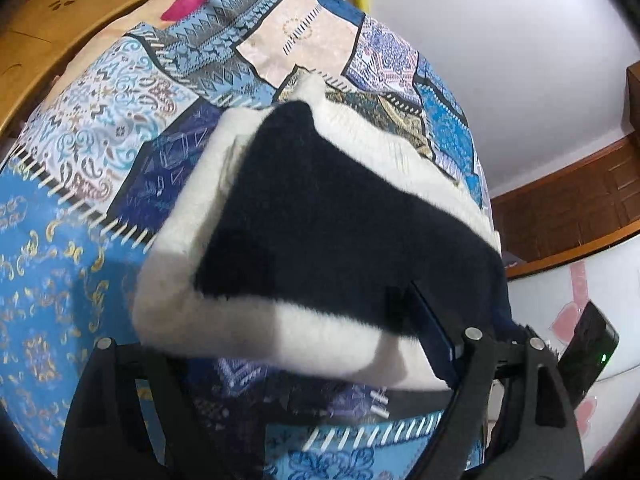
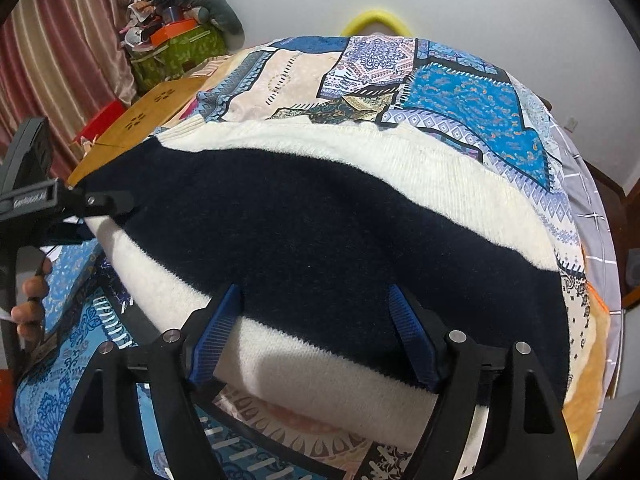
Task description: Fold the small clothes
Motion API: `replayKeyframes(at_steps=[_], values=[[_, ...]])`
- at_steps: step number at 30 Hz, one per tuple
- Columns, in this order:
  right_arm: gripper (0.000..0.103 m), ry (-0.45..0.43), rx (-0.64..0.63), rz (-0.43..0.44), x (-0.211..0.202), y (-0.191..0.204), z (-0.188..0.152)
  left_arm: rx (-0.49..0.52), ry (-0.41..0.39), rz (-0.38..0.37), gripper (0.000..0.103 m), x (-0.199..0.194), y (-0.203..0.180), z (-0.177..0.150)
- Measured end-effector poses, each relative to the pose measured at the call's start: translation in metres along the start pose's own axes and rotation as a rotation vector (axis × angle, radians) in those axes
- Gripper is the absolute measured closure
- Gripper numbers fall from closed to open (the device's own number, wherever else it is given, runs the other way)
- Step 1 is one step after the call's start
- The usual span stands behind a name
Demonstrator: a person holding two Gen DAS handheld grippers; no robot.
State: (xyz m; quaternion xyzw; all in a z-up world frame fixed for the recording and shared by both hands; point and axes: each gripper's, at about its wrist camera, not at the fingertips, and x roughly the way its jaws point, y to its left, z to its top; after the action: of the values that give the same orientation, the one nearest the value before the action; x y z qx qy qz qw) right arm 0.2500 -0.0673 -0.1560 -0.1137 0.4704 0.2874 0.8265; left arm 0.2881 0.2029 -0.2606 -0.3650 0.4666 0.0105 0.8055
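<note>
A small knit garment, navy [image 1: 320,216] with cream bands [image 1: 224,312], lies partly folded on a patterned patchwork bedspread [image 1: 80,152]. In the right wrist view it fills the middle [image 2: 304,232]. My left gripper [image 1: 400,320] sits at the garment's near right corner; one blue pad [image 1: 434,332] shows under the cloth and the other is hidden. It also shows at the left of the right wrist view [image 2: 108,202], pinching the garment's edge. My right gripper [image 2: 316,332] is open, its blue pads [image 2: 216,332] straddling the near edge.
The bedspread [image 2: 472,108] covers the bed. A wooden board [image 2: 152,112] and a cluttered green box [image 2: 176,52] stand at the far left, a yellow hoop [image 2: 376,20] behind the bed. White wall and wooden trim [image 1: 568,208] lie to the right.
</note>
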Motion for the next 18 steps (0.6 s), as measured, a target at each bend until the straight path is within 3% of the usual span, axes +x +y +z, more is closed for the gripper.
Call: replayKeyframes(at_steps=[4,10,18], values=[[0.029,-0.002,-0.003,-0.002,-0.001,0.0,-0.001,-0.022,-0.013,0.016,0.043,0.006,0.001,0.009],[0.029,-0.002,-0.012,-0.009,-0.004,-0.001,-0.001,0.011,-0.056,0.078,0.068,0.008,0.0,0.012],[0.029,-0.032,-0.018,-0.028,-0.022,-0.007,0.002,0.011,-0.146,0.099,0.076,-0.027,-0.004,0.018]])
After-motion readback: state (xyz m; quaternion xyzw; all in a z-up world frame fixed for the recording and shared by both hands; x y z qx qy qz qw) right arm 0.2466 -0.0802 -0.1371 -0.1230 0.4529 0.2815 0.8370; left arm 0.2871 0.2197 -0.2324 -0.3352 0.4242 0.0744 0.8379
